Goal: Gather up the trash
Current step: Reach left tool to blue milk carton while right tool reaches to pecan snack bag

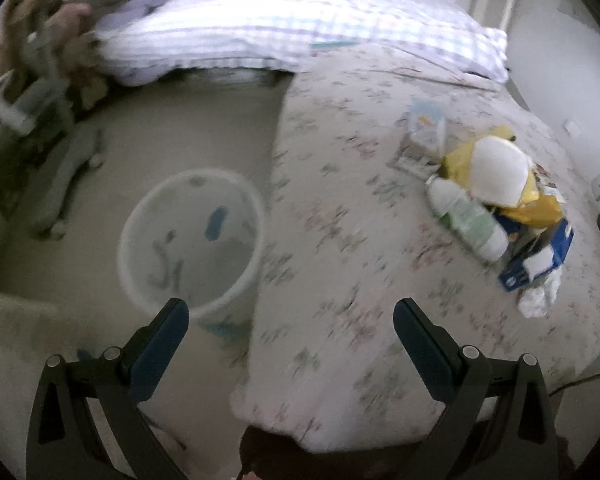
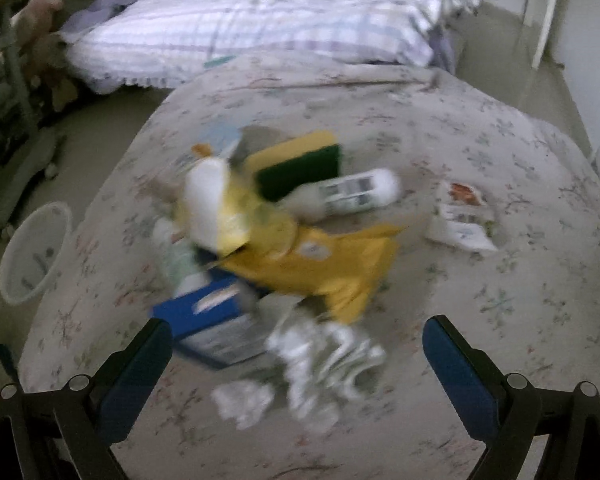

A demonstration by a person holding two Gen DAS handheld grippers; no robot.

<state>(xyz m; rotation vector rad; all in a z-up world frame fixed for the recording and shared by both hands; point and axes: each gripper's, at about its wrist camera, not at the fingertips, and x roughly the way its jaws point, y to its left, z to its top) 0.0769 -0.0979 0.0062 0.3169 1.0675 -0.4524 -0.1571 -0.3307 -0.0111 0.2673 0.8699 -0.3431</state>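
A pile of trash lies on the floral bed cover: a yellow bag, a white cup, a blue box, a white bottle, a yellow-green sponge, crumpled white paper and small packets. The pile also shows in the left wrist view. A white mesh bin stands on the floor beside the bed, with a few bits inside. My left gripper is open and empty above the bed edge and bin. My right gripper is open and empty just above the crumpled paper.
A checked pillow lies at the head of the bed. Stuffed toys and a grey frame stand at the far left. The bin shows at the left in the right wrist view. A wall runs along the right.
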